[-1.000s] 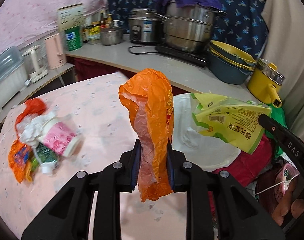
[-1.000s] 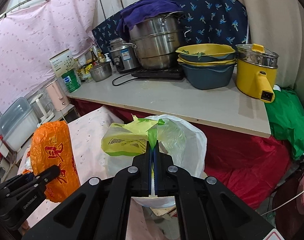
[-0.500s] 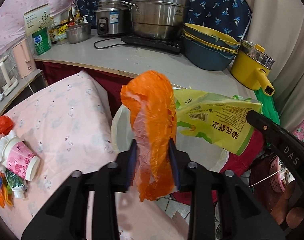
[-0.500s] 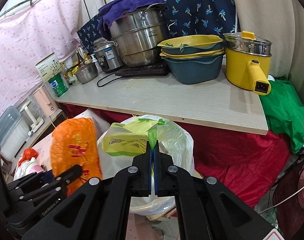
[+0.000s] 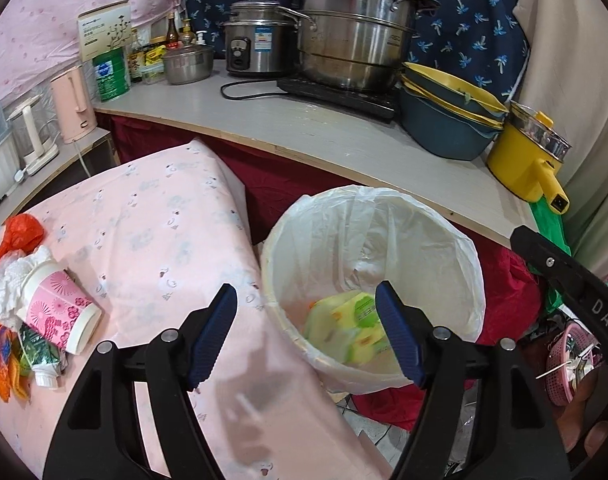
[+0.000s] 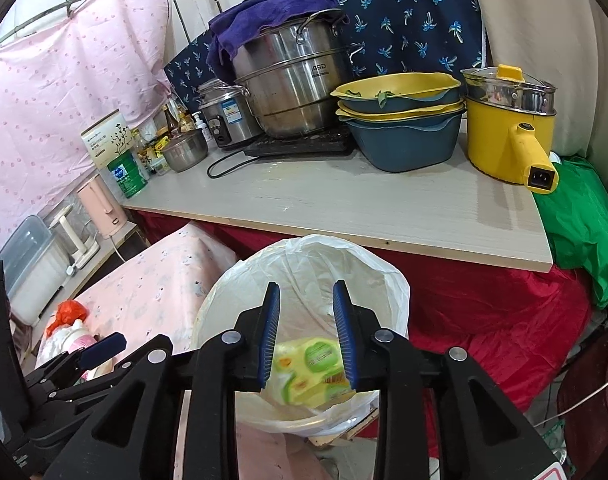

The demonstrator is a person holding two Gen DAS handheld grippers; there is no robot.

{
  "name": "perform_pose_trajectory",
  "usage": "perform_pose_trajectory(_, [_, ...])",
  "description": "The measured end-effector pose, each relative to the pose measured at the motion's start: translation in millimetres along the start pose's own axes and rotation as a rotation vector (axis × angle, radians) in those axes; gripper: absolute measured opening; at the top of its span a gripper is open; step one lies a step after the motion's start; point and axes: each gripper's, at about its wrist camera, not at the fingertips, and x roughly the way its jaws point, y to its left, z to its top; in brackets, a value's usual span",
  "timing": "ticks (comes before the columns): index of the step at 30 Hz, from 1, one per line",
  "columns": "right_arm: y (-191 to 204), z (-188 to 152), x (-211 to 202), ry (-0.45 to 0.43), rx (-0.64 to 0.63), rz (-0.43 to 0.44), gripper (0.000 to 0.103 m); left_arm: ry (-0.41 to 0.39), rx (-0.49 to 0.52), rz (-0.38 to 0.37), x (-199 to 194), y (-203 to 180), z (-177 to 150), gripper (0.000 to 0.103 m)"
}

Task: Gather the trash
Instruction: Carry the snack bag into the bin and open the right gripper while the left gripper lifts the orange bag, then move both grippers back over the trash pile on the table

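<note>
A bin lined with a white bag (image 5: pixel 423 216) (image 6: pixel 383 276) stands beside the pink table. A yellow-green packet (image 5: pixel 351 328) (image 6: pixel 311 368) lies blurred inside it, with a bit of orange under it. My left gripper (image 5: pixel 305 296) is open and empty over the bin's near rim. My right gripper (image 6: pixel 305 292) is open and empty above the bin. On the table's left lie a pink paper cup (image 5: pixel 56 312), white tissue (image 5: pixel 8 276), an orange bag (image 5: pixel 22 232) and a green tube (image 5: pixel 40 360).
The pink-clothed table (image 5: pixel 156 240) lies left of the bin. Behind it a counter (image 6: pixel 343 200) carries a steel pot (image 6: pixel 296 80), a rice cooker (image 5: pixel 256 48), stacked basins (image 6: pixel 403 132) and a yellow pot (image 6: pixel 507 128). A pink basket (image 5: pixel 567 360) sits low right.
Both grippers opened. The orange bag left my left gripper and the yellow-green packet left my right one; the packet now lies in the bin.
</note>
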Motion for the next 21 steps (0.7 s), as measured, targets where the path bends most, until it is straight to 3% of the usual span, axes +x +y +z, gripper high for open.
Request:
perform_pose_trajectory(10, [31,-7,-21,-0.006,-0.044,0.051,0.034,-0.027,-0.094,0.069,-35,38,-11,0.068])
perform_pose_trajectory(21, [102,-29,-34,0.025,-0.147,0.159,0.04,-0.047,-0.217,0.166,-81,108,-38,0.068])
